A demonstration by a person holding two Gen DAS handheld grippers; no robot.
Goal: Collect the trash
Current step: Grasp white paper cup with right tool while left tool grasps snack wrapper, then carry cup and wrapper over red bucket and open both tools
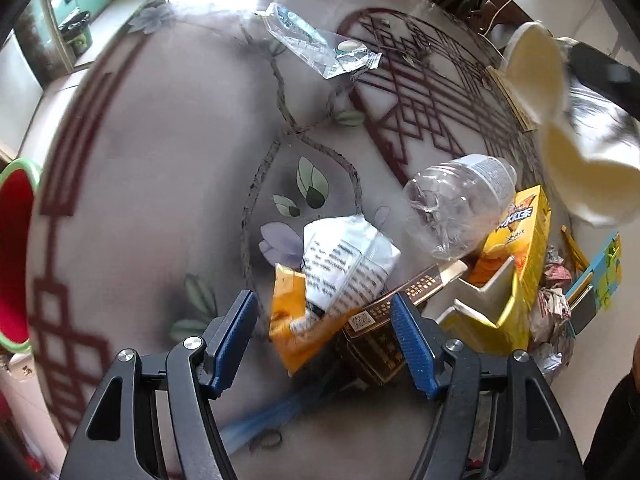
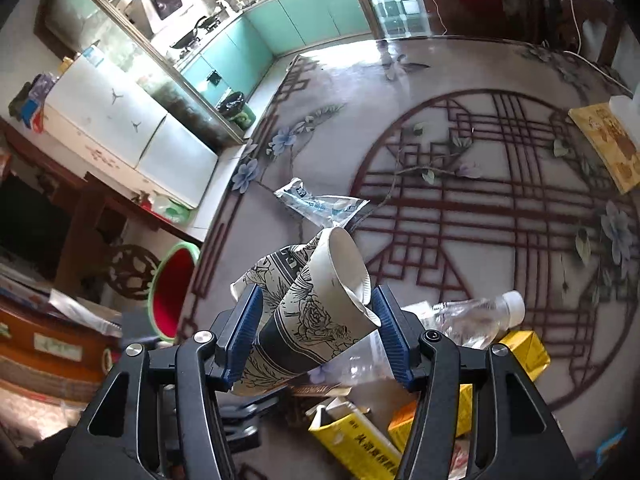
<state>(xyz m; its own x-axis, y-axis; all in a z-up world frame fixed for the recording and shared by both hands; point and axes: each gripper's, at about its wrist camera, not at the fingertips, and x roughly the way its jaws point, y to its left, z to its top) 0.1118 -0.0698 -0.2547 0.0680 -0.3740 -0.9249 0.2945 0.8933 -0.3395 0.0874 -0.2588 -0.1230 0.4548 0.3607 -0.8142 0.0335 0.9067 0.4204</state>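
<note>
Right tongs [image 2: 318,332]: jaws pressing on crushed paper cup [image 2: 320,300], holding it clear above table [image 2: 460,208], cup mouth facing 1 o'clock.

Left tongs [image 1: 324,336]: jaws standing partly apart, gripping nothing, hovering over trash pile.

Between left pads: orange wrapper [image 1: 290,328], white printed packet [image 1: 344,264], dark gold-printed box [image 1: 376,336].

At 2 o'clock from left tongs: clear plastic bottle [image 1: 460,204] lying on yellow carton [image 1: 516,264].

Farther, at 12 o'clock: clear plastic sachet [image 1: 316,46] lying on table.

At 9 o'clock, beside table edge: red bin with green rim [image 1: 16,256] standing.
</note>
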